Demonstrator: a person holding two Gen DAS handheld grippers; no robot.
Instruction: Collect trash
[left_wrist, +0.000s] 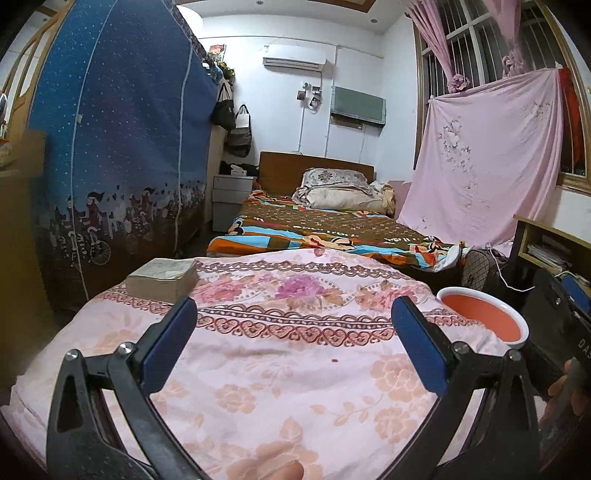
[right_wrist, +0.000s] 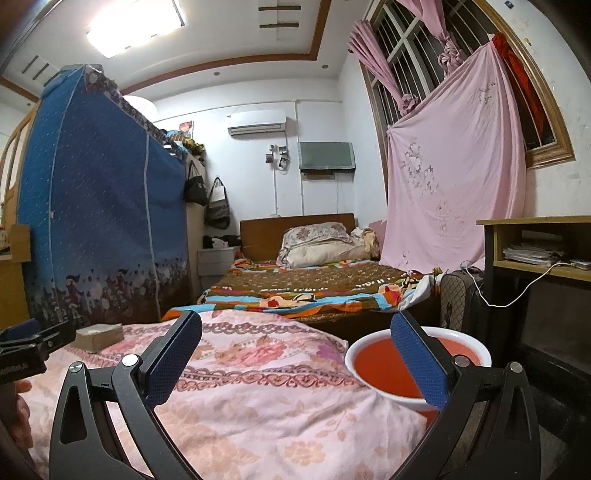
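My left gripper (left_wrist: 293, 332) is open and empty, held above a pink floral cloth (left_wrist: 280, 354) that covers a raised surface. A thick worn book (left_wrist: 162, 278) lies on the cloth at the far left, ahead of the left finger. A red bin with a white rim (left_wrist: 482, 317) stands just off the cloth's right edge. My right gripper (right_wrist: 295, 350) is open and empty above the same cloth (right_wrist: 258, 406); its right finger overlaps the red bin (right_wrist: 388, 363). The book (right_wrist: 99, 336) lies far left. The left gripper's body (right_wrist: 29, 349) shows at the left edge. No loose trash shows on the cloth.
A bed with a patterned blanket (left_wrist: 332, 229) lies beyond the cloth. A tall blue fabric wardrobe (left_wrist: 118, 147) stands at the left. A pink sheet (left_wrist: 487, 158) hangs under the window at the right. A dark desk with papers (right_wrist: 535, 254) and a bag stand at the right.
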